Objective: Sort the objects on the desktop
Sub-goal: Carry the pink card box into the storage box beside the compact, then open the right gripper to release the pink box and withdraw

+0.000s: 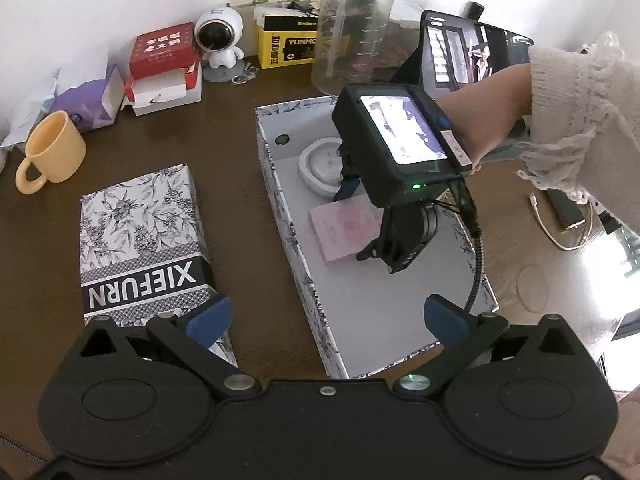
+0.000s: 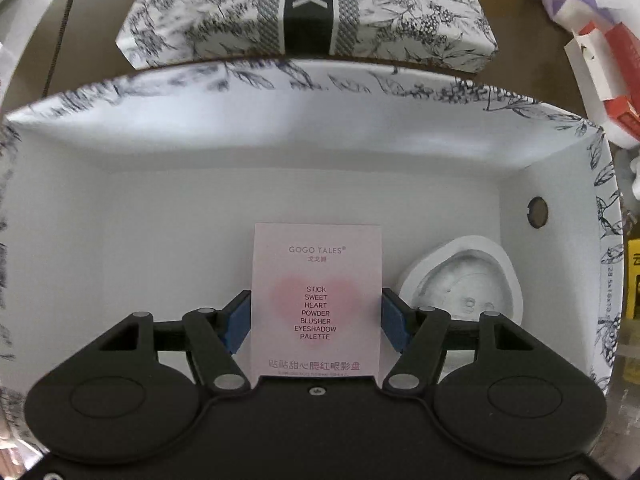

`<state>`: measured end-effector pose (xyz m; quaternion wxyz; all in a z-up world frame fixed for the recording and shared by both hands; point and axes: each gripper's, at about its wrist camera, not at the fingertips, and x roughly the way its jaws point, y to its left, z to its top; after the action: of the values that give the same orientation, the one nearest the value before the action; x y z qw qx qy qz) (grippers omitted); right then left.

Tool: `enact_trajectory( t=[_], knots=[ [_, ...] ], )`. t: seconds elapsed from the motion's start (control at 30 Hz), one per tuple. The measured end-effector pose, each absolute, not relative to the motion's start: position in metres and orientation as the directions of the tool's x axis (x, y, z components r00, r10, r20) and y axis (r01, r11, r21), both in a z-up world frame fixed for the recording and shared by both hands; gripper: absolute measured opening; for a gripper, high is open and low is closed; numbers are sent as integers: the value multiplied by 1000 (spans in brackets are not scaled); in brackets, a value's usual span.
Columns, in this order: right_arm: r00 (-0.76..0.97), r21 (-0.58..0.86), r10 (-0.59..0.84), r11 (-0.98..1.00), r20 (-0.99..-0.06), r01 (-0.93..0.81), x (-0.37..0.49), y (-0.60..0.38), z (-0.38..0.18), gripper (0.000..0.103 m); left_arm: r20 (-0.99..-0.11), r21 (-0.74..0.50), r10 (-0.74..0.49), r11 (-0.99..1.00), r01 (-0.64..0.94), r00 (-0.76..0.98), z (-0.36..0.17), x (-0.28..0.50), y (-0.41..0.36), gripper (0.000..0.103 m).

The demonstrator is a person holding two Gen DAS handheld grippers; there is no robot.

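Note:
An open floral-print box (image 1: 280, 184) sits mid-desk; its white inside fills the right wrist view (image 2: 160, 184). My right gripper (image 2: 316, 322) is down inside the box, its blue pads (image 2: 240, 320) shut on a pink eyeshadow palette box (image 2: 316, 300), which also shows in the left wrist view (image 1: 344, 228). A white round dish (image 1: 320, 166) lies in the box beside the palette, at the right in the right wrist view (image 2: 460, 284). My left gripper (image 1: 326, 320) is open and empty above the box's near end.
The floral box lid (image 1: 140, 240) lies left of the box. A yellow mug (image 1: 52, 152), purple tissue pack (image 1: 88, 104), red-white cartons (image 1: 164, 64), astronaut figure (image 1: 220, 36), yellow carton (image 1: 284, 44), clear jug (image 1: 352, 28) and tablet (image 1: 472, 52) ring the back. A cable (image 1: 560, 236) lies right.

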<state>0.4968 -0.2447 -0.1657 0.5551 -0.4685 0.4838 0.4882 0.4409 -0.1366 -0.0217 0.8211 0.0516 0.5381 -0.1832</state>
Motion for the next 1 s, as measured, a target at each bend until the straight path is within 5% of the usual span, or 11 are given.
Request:
enact_trajectory(
  t=[0.77,1.0],
  knots=[
    [58,-52,77,81,-995,-995,493,-258,-162,70,-939,-91,-217,906,414,267,-41,427,-147,103],
    [63,-47,115,138,-991,-989,488,-264,-143,92,-936,-89,-224,897,432,272,-36,414,-142,103]
  ],
)
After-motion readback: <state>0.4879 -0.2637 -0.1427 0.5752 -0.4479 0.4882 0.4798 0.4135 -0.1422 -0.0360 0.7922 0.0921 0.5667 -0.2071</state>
